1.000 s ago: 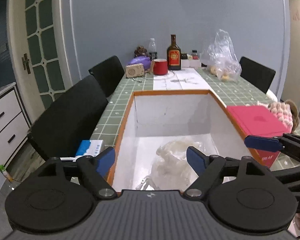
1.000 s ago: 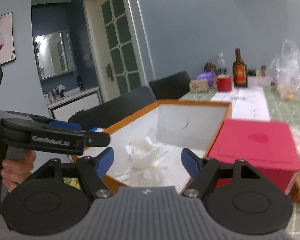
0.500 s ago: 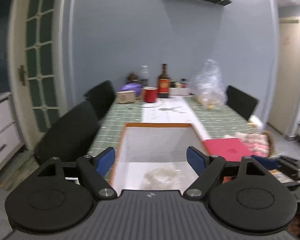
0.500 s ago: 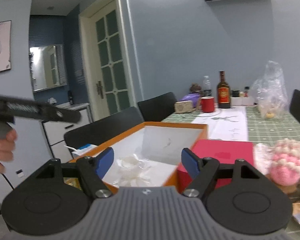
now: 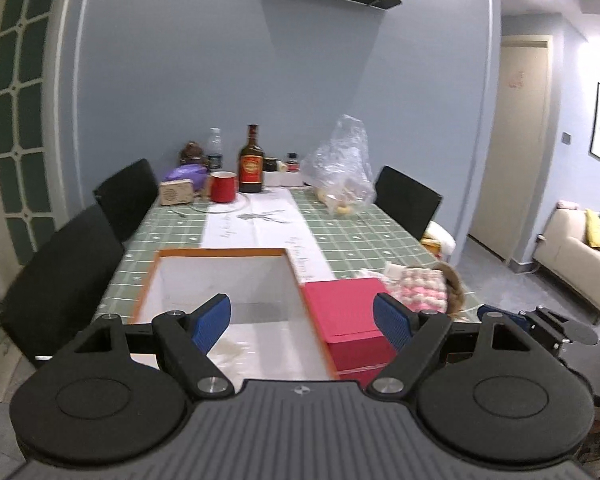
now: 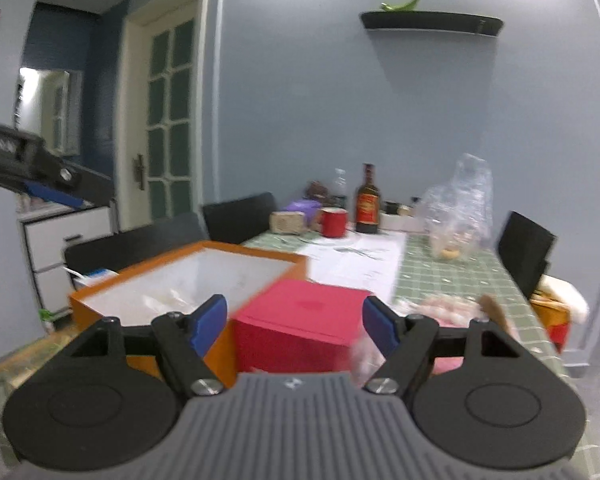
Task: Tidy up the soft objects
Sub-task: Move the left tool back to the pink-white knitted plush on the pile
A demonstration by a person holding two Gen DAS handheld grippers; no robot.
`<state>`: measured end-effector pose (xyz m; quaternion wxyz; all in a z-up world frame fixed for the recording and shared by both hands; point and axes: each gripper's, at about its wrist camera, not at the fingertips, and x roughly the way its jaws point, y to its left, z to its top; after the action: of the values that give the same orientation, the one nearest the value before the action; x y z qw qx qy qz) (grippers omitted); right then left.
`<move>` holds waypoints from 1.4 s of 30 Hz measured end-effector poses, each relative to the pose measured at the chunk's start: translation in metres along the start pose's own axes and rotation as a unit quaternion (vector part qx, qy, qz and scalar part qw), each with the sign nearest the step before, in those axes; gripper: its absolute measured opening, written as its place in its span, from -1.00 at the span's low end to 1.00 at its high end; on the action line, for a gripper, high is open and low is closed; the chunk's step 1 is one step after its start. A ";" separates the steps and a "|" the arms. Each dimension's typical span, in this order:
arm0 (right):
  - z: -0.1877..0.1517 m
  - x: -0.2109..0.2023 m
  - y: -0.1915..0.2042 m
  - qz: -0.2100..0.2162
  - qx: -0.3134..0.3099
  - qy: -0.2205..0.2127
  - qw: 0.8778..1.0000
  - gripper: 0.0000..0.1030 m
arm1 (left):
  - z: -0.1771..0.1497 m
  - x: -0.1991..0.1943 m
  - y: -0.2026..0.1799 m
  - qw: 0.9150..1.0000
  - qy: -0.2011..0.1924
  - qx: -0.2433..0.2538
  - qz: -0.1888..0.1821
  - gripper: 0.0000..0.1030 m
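An orange-rimmed box with a white inside point(image 5: 220, 254) point(image 6: 188, 270) stands at the near end of the table, with a crumpled white soft item point(image 5: 236, 350) point(image 6: 168, 298) on its floor. A pink-and-white knitted soft item point(image 5: 420, 290) point(image 6: 448, 306) lies right of a red box point(image 5: 348, 312) point(image 6: 304, 320). My left gripper point(image 5: 302, 322) is open and empty, held back above the box's near edge. My right gripper point(image 6: 294, 324) is open and empty, in front of the red box.
Far end of the green checked table point(image 5: 352, 236) holds a brown bottle point(image 5: 251, 164), red mug point(image 5: 223, 186), small radio point(image 5: 176, 192) and a clear plastic bag point(image 5: 340, 168). Black chairs point(image 5: 60, 276) stand along both sides. A white cabinet point(image 6: 64, 236) is at left.
Both grippers have pulled up and back from the orange box, so the box looks smaller and farther. The views tilted up toward the wall. Both stayed open and empty.
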<state>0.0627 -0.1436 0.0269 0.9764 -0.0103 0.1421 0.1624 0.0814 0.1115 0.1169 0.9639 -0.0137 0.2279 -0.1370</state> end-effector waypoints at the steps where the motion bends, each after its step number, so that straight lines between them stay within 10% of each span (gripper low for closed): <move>1: -0.002 0.000 -0.007 -0.008 0.005 0.006 1.000 0.44 | 0.000 0.002 -0.005 1.000 0.002 0.002 -0.005 0.84; 14: -0.036 0.030 -0.100 -0.054 0.106 0.111 0.987 0.61 | -0.002 0.038 -0.081 0.996 0.020 0.082 -0.030 0.84; 21: -0.066 0.063 -0.160 -0.150 0.254 0.153 0.943 0.61 | -0.009 0.063 -0.116 0.991 0.034 0.128 -0.014 0.84; 33: -0.081 0.117 -0.176 -0.255 0.300 0.170 0.903 0.69 | -0.014 0.102 -0.156 0.982 0.049 0.179 -0.022 0.84; 42: -0.088 0.122 -0.166 -0.261 0.228 0.166 0.923 0.27 | -0.021 0.139 -0.176 0.977 0.063 0.202 -0.038 0.84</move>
<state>0.2026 -0.2680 -0.0959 0.9224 0.1493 0.3277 -0.1393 0.1456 -0.0948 0.0532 0.9246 0.1811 0.2555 -0.2168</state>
